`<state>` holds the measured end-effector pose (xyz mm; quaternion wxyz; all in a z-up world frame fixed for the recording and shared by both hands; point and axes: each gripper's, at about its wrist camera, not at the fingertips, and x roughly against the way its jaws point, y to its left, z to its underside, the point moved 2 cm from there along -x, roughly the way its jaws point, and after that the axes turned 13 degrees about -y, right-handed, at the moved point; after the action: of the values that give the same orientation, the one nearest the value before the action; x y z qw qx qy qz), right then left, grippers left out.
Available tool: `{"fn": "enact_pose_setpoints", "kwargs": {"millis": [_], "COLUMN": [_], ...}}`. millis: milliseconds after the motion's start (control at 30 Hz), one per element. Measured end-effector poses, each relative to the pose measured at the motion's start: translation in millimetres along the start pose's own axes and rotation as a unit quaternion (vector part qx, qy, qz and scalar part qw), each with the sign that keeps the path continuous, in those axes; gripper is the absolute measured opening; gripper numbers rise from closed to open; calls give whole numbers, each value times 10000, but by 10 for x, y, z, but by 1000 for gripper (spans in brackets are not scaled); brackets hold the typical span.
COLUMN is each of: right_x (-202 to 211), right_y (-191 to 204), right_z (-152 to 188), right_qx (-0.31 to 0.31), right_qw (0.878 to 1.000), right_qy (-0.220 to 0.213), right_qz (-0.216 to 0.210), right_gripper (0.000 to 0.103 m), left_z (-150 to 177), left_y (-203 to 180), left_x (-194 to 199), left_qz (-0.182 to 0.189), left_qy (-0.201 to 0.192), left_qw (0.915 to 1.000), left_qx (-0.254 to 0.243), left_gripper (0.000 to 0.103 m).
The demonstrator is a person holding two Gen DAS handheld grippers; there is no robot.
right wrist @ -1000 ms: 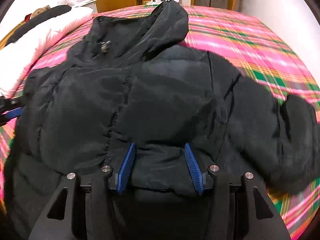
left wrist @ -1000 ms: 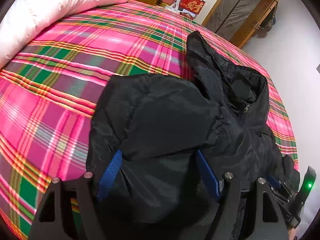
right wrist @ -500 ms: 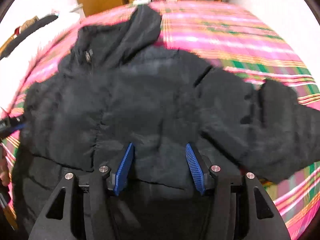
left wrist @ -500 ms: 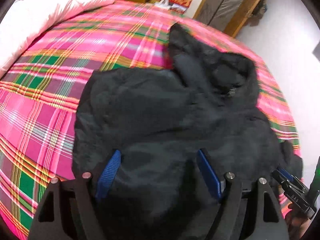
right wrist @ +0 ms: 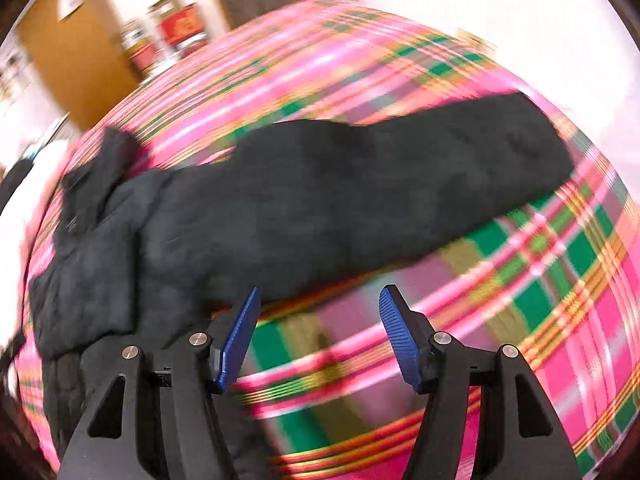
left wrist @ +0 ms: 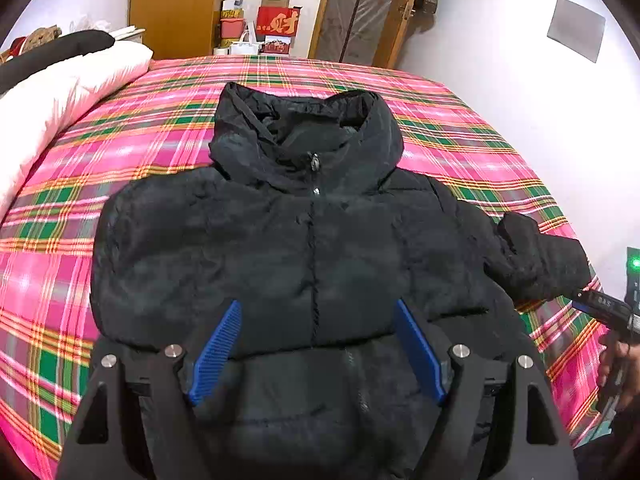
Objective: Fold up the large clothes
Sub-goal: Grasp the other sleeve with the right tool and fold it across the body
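Note:
A black hooded puffer jacket [left wrist: 312,248] lies front up on the pink plaid bed [left wrist: 120,148], zipped, hood toward the far end. Its right sleeve [left wrist: 540,260] sticks out sideways. My left gripper [left wrist: 318,312] is open and empty, hovering over the jacket's lower front. My right gripper [right wrist: 318,300] is open and empty above the bed sheet, just below the outstretched sleeve [right wrist: 380,196]; that view is motion-blurred. The right gripper also shows at the right edge of the left wrist view [left wrist: 608,312].
A white duvet [left wrist: 52,92] and a dark garment lie along the bed's left side. A wooden cabinet [left wrist: 176,4], stacked boxes [left wrist: 276,20] and a door frame stand beyond the bed's far end. A white wall runs along the right.
Both grippers pulled back from the jacket. The left one swung to face the jacket straight on. The right one swung quickly right, off the jacket body, toward the sleeve.

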<state>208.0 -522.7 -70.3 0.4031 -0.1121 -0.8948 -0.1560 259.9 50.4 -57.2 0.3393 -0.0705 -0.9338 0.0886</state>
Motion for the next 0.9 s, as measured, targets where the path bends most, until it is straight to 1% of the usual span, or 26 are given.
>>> {"fn": "enact_pose_setpoints", "kwargs": {"millis": [67,200,233,300,333,400,533,567,600,633,667,700,767,867,900], "right_x": [-122,-391,-479,-528,-554,-585,-679,-679,-680,-671,-632,-582,-392,-64,47], "right_y": [-313,-810,-950,-1045,-1095,-1118,-1175,-1161,-1160,-1171,-1181,-1180,-1061,-767,-697], "right_z": [-71,-133,-146,-152,-208,-292,-420,-447,-481,-499,-501,-523,-630,-821,-838], "right_qx": [-474,-1292,-1550,-1802,-1906,-1986,-2174,-2175,-2129,-2121,-2148,-2159,-1900,-1488,-1376], "right_qw": [9988,9914,9877,9835,9813,9791,9736,9734,9740,9740,9734,9731,9769,9809,9817], "right_qy": [44,62,43,-88,-257,-439,-689,-712,-737,-746,-748,-767,-955,-1251,-1319], "right_qz": [88,190,215,132,84,15,25,98,220,267,256,228,214,47,9], "right_gripper": [72,73,73,73,73,77,77,74,51,33,22,16,13,12,11], "left_z": [32,72,81,105,123,152,182,183,180,177,172,162,133,65,41], "left_y": [-62,-153,-161,-159,-146,-114,-57,-51,-43,-37,-28,-13,30,126,161], "left_x": [35,26,11,-46,-63,-119,-215,-228,-238,-242,-240,-236,-222,-177,-158], "left_qz": [-72,-294,-350,-413,-436,-504,-498,-495,-510,-522,-531,-553,-623,-731,-776], "left_qy": [-13,-114,-132,-110,-87,-19,112,125,135,131,125,121,83,1,-32], "left_qw": [10000,9987,9982,9976,9974,9970,9977,9978,9978,9977,9977,9976,9974,9970,9968], "left_qx": [-55,-393,-466,-540,-562,-584,-446,-423,-412,-403,-396,-392,-359,-244,-212], "left_gripper": [79,79,79,79,79,79,79,79,79,79,79,79,79,79,79]}}
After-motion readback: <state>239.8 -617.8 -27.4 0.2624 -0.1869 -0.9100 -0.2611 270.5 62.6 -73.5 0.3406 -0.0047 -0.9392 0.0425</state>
